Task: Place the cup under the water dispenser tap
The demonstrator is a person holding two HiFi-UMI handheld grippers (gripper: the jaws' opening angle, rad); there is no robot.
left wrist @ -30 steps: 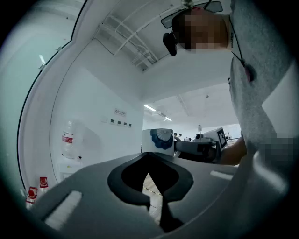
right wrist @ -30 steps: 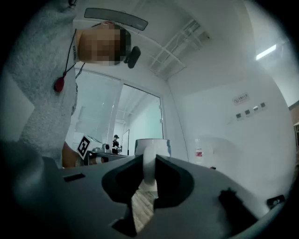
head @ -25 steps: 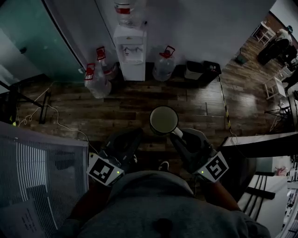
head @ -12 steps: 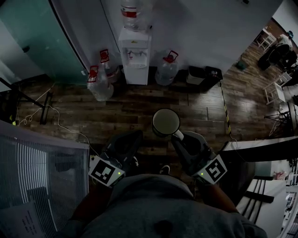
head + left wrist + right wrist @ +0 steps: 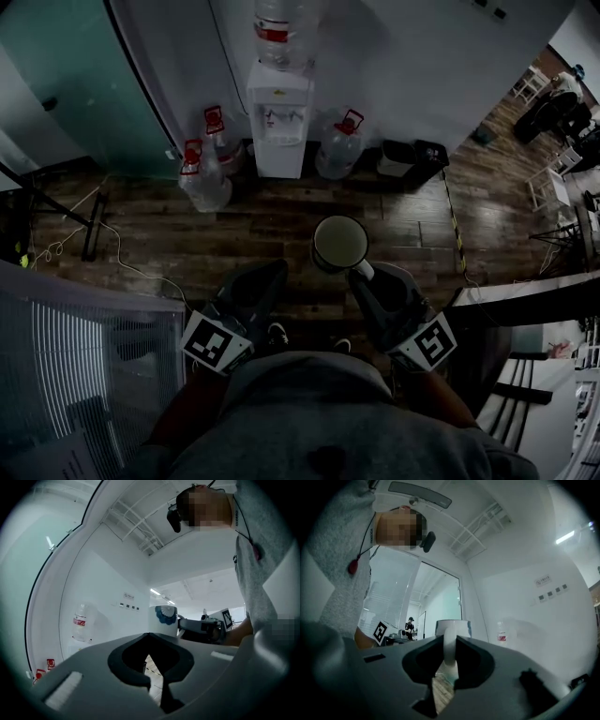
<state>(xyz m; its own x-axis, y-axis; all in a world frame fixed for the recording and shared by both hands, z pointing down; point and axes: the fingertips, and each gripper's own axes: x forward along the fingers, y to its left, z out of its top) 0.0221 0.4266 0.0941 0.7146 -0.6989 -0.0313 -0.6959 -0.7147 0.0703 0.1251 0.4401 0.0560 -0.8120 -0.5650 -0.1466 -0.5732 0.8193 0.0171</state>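
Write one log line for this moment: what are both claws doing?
right claw: shut on cup handle | left claw: shut, empty | cup: upright, in the air | water dispenser: ahead, cup not yet under it

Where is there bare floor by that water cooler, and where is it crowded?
Bare planks run in a wide strip of floor in front of the water dispenser, toward the person. Crowded: spare bottles on its left, another bottle and bins on its right, cables farther left.
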